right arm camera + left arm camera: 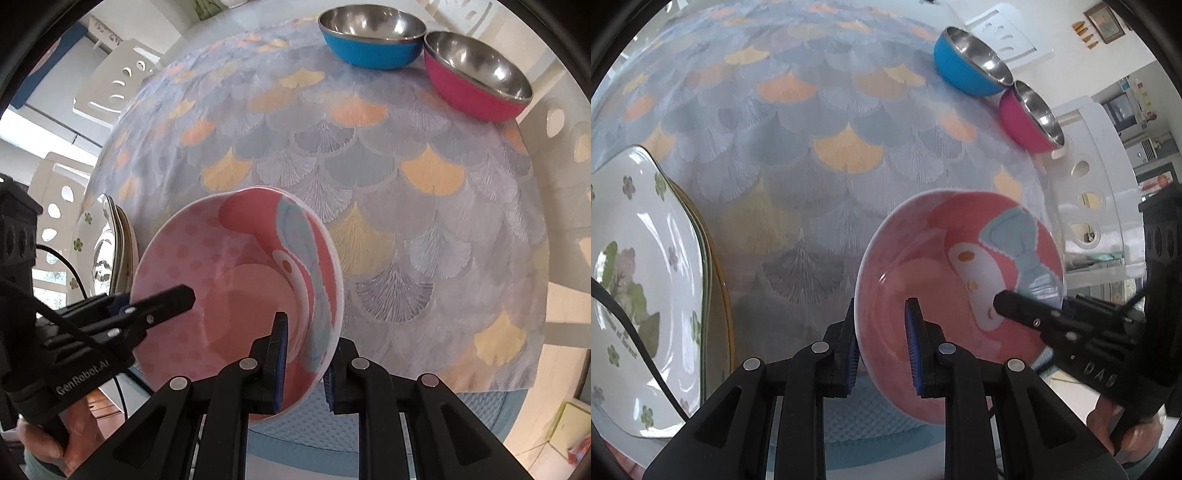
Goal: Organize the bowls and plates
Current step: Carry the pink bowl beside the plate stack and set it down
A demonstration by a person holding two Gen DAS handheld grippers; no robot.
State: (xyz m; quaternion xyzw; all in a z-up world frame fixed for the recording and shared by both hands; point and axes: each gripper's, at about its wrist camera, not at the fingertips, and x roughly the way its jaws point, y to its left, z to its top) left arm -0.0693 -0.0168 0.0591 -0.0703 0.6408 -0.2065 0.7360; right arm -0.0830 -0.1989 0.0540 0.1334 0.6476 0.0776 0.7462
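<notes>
A pink bowl [923, 258] with a cartoon rabbit and a blue bow hangs tilted above the table, held by both grippers. My left gripper [881, 314] is shut on its near left rim, one pad inside and one outside. From the right, my right gripper [1008, 304] clamps the opposite rim. In the right wrist view the same bowl [221, 280] sits in my right gripper [306, 343], and the left gripper [177, 299] bites its left rim. A white flowered plate [635, 258] [96, 243] lies on an amber plate [716, 266] at the left.
A blue steel-lined bowl [369, 44] and a magenta one [476, 92] stand side by side at the table's far edge. The fan-patterned tablecloth [424, 221] covers the table. White chairs [110, 85] surround it. A person's hand [55, 443] grips the left tool.
</notes>
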